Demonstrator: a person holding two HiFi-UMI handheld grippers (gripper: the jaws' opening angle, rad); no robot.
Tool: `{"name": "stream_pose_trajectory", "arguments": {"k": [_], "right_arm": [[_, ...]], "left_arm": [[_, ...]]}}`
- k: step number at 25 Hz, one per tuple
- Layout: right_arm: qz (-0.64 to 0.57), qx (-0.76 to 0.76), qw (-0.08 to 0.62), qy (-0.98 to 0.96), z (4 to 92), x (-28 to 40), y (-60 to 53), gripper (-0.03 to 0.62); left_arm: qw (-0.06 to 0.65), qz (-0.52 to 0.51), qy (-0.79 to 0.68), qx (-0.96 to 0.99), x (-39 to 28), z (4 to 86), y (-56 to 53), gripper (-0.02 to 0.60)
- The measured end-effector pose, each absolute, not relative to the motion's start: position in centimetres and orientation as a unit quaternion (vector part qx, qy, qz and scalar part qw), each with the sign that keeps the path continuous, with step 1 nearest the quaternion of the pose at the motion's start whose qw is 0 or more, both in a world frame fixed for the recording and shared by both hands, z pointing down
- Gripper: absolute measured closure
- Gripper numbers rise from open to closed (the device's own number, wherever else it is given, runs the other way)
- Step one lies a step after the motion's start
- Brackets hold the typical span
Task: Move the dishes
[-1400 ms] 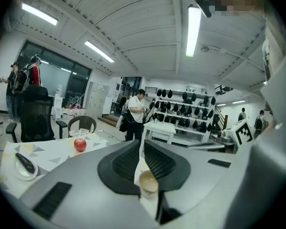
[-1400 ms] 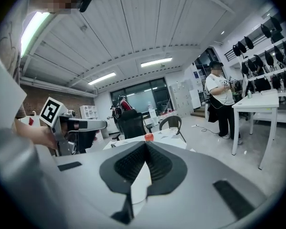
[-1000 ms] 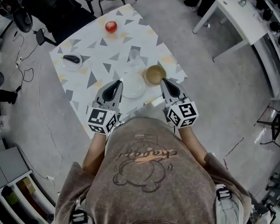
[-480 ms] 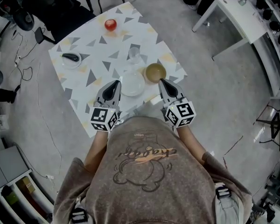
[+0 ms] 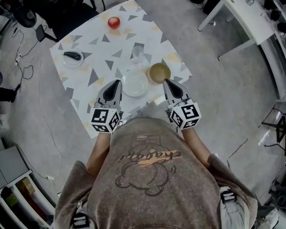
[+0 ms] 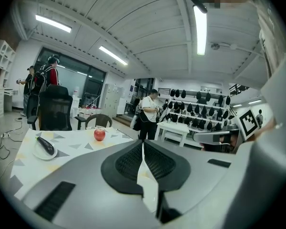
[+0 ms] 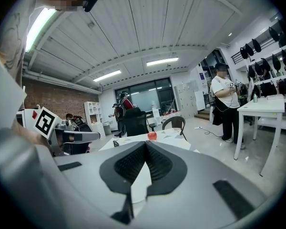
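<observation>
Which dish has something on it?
The small white plate farthest left holds a dark object. The clear plate and the brown bowl look empty.

The left gripper [image 5: 115,82] has sunk a little and swung slightly. It now points less toward the clear plate [image 5: 134,85] than a second ago, and its tip stands just beside the plate's left rim. The head view has shifted a touch too: the tabletop [image 5: 148,32] and the apple [image 5: 114,22] sit slightly higher in the picture.
</observation>
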State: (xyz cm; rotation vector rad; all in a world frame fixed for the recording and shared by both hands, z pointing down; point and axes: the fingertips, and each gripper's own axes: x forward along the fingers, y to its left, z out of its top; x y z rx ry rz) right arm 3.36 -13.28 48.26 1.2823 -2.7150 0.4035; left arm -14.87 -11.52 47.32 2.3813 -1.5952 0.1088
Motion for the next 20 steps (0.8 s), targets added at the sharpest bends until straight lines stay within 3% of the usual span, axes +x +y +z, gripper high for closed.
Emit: {"name": "stream_pose_trajectory", "arguments": {"k": [20], "right_arm": [[0.139,0.421,0.057,-0.895,48.55,3.38,-12.94,0.592]], "left_arm": [[0.154,0.038,-0.555,0.817,-14.81,48.01,-10.74,0.555]]}}
